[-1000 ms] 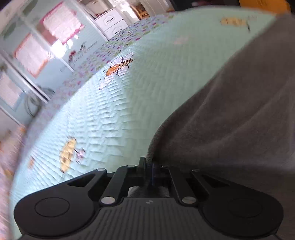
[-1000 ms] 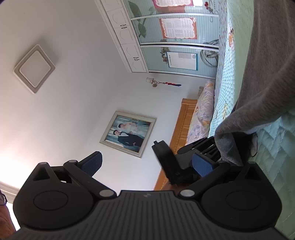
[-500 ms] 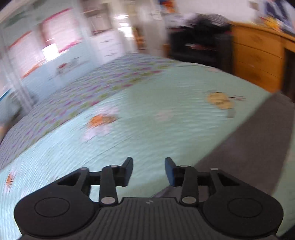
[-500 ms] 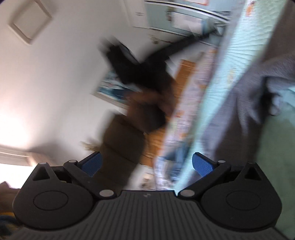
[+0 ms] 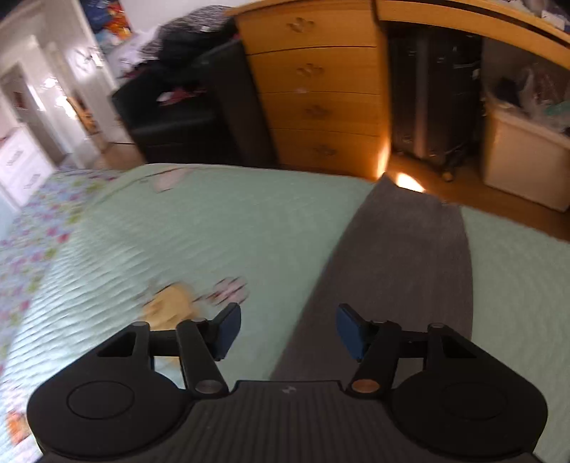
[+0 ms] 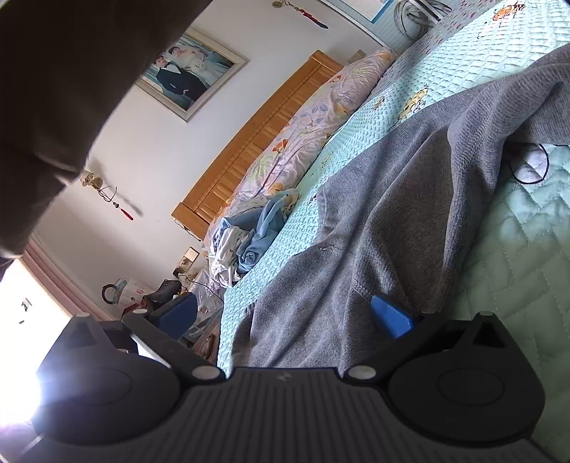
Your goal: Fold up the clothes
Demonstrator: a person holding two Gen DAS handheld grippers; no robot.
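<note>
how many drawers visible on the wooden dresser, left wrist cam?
4, stacked on the wooden dresser beyond the foot of the bed: top drawer, second drawer, third drawer, bottom drawer. The frame edge crops the top, so more may be hidden.

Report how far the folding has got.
Early stage. The grey garment lies spread on the green quilt, rumpled, with no neat fold visible. The left tool, jaws just opening, is empty; the right tool is open too. Blue clothes wait by the headboard.
</note>
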